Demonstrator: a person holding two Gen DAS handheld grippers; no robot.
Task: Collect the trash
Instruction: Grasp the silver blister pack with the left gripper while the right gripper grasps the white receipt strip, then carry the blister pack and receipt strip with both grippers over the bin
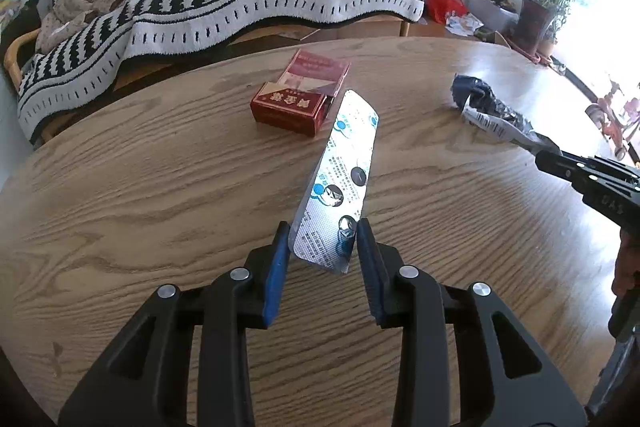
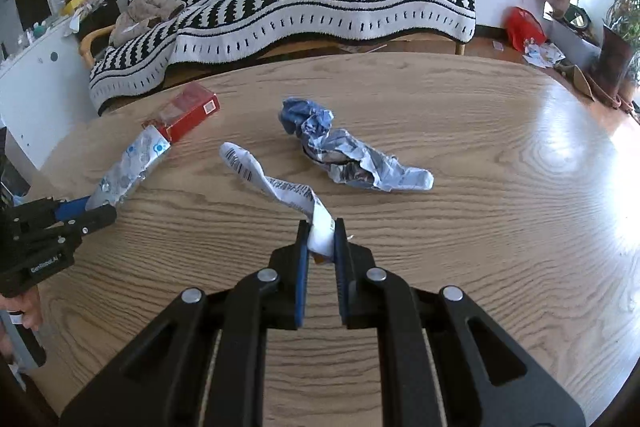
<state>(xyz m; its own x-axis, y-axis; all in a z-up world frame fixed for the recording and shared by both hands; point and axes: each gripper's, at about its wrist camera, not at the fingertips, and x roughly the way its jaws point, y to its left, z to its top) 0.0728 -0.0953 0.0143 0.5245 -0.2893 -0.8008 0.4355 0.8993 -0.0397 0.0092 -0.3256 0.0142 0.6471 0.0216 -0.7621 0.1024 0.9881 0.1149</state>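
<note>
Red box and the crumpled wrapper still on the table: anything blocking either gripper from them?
No obstacle on the table, but both are occupied: left gripper clamps the blister strip, right gripper the white paper strip. Red box and crumpled wrapper lie exposed.

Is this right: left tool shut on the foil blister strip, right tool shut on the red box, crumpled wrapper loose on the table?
One thing is off: the right tool is shut on a white printed paper strip, not the red box, which lies untouched on the table; the right wrist view shows it. The left tool is shut on the foil blister strip, and the crumpled wrapper lies loose.
</note>
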